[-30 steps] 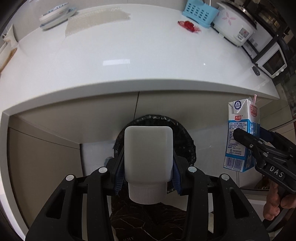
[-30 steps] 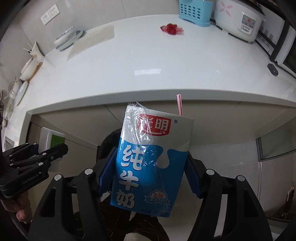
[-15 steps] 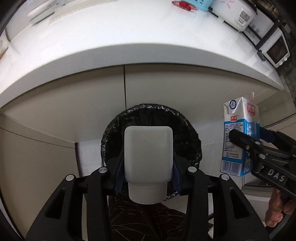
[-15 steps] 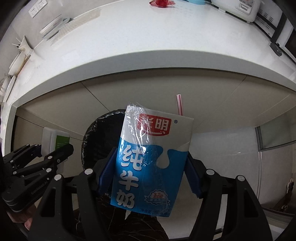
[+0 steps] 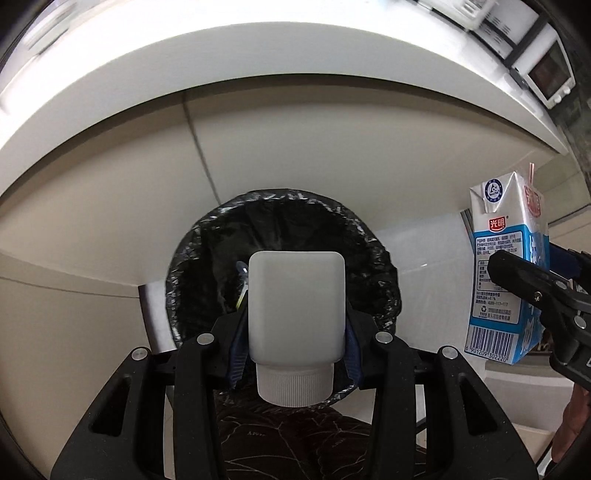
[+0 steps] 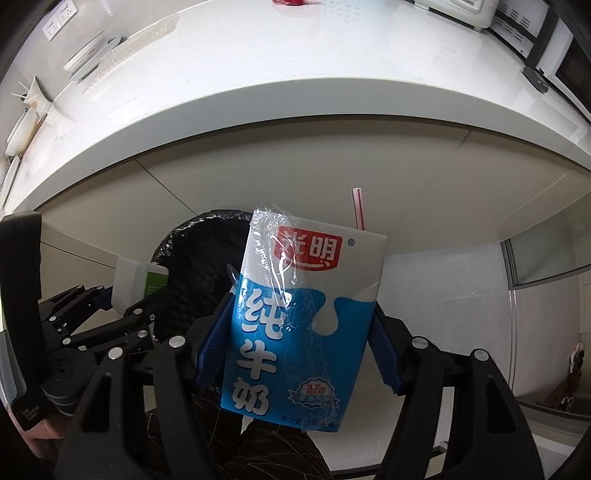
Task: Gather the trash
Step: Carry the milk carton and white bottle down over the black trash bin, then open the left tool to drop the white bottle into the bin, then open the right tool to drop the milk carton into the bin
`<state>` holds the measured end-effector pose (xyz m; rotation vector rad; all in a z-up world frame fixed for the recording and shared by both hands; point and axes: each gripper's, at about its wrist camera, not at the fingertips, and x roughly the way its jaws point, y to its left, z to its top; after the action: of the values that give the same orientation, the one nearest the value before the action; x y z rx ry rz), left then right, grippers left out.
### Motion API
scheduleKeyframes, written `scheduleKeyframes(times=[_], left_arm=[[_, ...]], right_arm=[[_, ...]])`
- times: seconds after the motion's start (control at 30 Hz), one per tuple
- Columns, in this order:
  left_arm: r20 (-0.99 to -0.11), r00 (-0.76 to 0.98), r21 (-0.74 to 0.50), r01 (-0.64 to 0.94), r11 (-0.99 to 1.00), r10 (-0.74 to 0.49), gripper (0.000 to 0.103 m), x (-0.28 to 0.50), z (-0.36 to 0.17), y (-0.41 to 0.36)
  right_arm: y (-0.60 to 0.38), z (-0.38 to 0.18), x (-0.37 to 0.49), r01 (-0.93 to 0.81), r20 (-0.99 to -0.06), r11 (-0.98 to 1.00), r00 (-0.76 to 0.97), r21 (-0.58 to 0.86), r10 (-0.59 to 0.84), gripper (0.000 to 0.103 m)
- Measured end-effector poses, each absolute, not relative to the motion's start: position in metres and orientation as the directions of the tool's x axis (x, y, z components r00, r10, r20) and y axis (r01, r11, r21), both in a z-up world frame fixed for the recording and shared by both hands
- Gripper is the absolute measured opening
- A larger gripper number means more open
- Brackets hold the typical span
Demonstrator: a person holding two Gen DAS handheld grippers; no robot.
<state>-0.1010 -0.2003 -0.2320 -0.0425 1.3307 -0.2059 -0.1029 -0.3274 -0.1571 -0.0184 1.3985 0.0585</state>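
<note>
My left gripper (image 5: 295,328) is shut on a white plastic bottle (image 5: 296,306), cap toward me, held over the mouth of a black-lined trash bin (image 5: 284,229) below the counter. My right gripper (image 6: 299,332) is shut on a blue and white milk carton (image 6: 299,314) with a pink straw (image 6: 357,206), to the right of the bin (image 6: 199,236). The carton also shows in the left wrist view (image 5: 506,273), and the bottle in the right wrist view (image 6: 136,280). Some litter lies inside the bin.
A white countertop (image 6: 295,74) overhangs beige cabinet doors (image 5: 110,166) behind the bin. A red wrapper (image 6: 291,2), plates (image 6: 88,55) and a microwave (image 5: 546,74) sit on or by the counter. A dark patterned cloth (image 5: 295,443) is below the grippers.
Both grippers have dropped lower and moved toward the bin, which now looks larger and sits right behind the bottle. Both still hold their items.
</note>
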Motion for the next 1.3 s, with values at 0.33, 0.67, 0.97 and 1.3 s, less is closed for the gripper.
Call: scheduleKeyframes(times=[0.33, 0.67, 0.97, 1.3], left_arm=[[-0.946, 0.265, -0.157, 0.133, 0.979, -0.187, 0.065, -0.099, -0.221, -0.205], [-0.937, 0.313, -0.148, 0.036, 0.988, -0.151, 0.097, -0.107, -0.205, -0.168], [-0.938, 0.332, -0.134, -0.071, 0.988, -0.103, 0.097, -0.118, -0.196, -0.113], [-0.935, 0.349, -0.126, -0.136, 0.983, -0.071, 0.097, -0.126, -0.189, -0.078]], right_arm=[[-0.322, -0.150, -0.104, -0.067, -0.983, 0.998, 0.180, 0.019, 0.031, 0.065], [-0.300, -0.153, -0.100, -0.120, -0.983, 0.992, 0.171, 0.044, 0.064, 0.065], [-0.270, -0.162, -0.091, -0.185, -0.983, 0.981, 0.157, 0.060, 0.090, 0.065], [-0.246, -0.177, -0.087, -0.253, -0.988, 0.965, 0.123, 0.064, 0.098, 0.066]])
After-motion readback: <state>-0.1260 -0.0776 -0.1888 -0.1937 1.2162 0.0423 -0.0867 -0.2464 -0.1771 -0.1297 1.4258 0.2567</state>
